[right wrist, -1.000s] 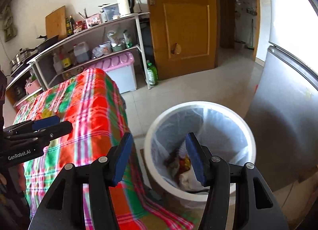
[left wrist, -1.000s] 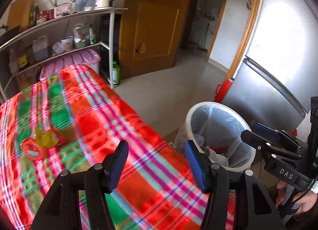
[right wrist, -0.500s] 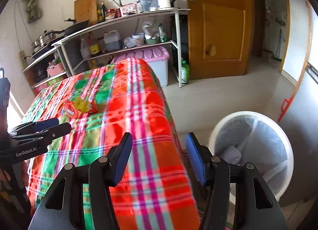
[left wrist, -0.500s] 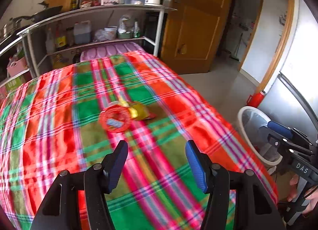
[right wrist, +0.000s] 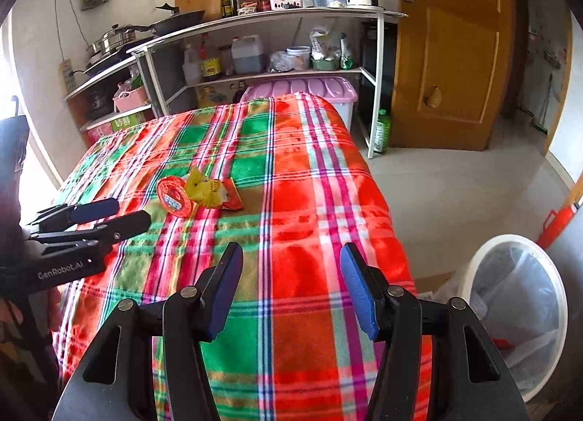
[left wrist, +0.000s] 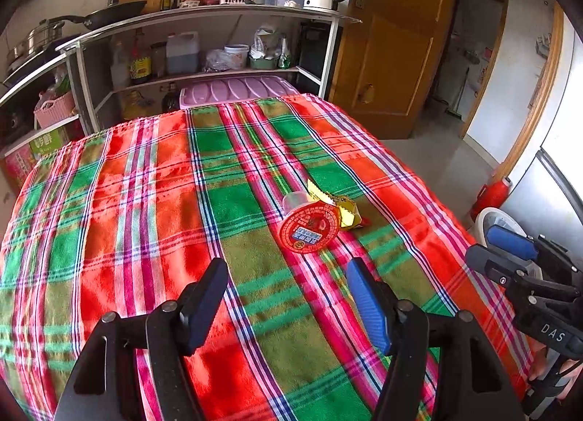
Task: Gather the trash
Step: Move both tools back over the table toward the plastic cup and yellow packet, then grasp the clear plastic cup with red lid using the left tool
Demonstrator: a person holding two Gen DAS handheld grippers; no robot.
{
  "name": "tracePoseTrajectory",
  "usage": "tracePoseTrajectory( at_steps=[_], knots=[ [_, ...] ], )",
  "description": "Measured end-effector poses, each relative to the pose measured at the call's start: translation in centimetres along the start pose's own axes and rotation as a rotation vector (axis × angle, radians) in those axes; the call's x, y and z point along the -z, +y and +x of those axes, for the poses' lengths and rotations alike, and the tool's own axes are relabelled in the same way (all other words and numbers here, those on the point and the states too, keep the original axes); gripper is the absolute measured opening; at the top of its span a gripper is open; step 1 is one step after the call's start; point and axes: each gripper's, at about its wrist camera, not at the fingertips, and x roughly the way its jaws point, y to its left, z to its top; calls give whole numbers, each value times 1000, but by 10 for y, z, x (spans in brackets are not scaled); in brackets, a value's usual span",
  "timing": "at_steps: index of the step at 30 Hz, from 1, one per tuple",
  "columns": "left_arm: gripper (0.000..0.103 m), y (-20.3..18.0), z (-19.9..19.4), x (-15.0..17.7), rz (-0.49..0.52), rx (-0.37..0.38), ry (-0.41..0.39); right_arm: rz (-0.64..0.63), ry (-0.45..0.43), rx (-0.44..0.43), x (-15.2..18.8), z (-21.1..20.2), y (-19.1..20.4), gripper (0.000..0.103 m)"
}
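Two handheld grippers hover over a tabletop (left wrist: 145, 202) covered in a red, green and pink plaid cloth. The left gripper (left wrist: 286, 306) has its blue-padded jaws opening, with only cloth between them. Just ahead of it and slightly to its right lies the trash: a small plastic cup with a red foil lid (left wrist: 309, 228), tipped on its side, touching a crumpled yellow wrapper (left wrist: 342, 208) just behind it. The right gripper (right wrist: 289, 290) holds its jaws wide apart and empty, near the tabletop's right edge; the cup and wrapper lie ahead of it and off to its left. Down to its right, on the floor beside the tabletop, stands a white bin (right wrist: 557, 297) lined with a clear bag, with some rubbish inside. Farther off, beyond the tabletop, are a pink storage box (right wrist: 309, 87), metal shelves (right wrist: 255, 20) crowded with bottles and cookware, and a wooden door (right wrist: 448, 49).
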Motion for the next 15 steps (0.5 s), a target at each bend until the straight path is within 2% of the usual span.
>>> tracePoseTrajectory(
  at_steps=[3, 6, 9, 15],
  knots=[
    [67, 0, 10, -5, -1, 17, 17, -2, 2, 2, -4, 5, 3, 56],
    [67, -5, 19, -9, 27, -16, 10, 0, 9, 7, -6, 11, 3, 56],
    [67, -6, 29, -11, 30, -3, 31, 9, 11, 9, -7, 14, 0, 56],
    [67, -10, 43, -16, 47, -25, 39, 18, 16, 15, -8, 17, -2, 56]
  ],
)
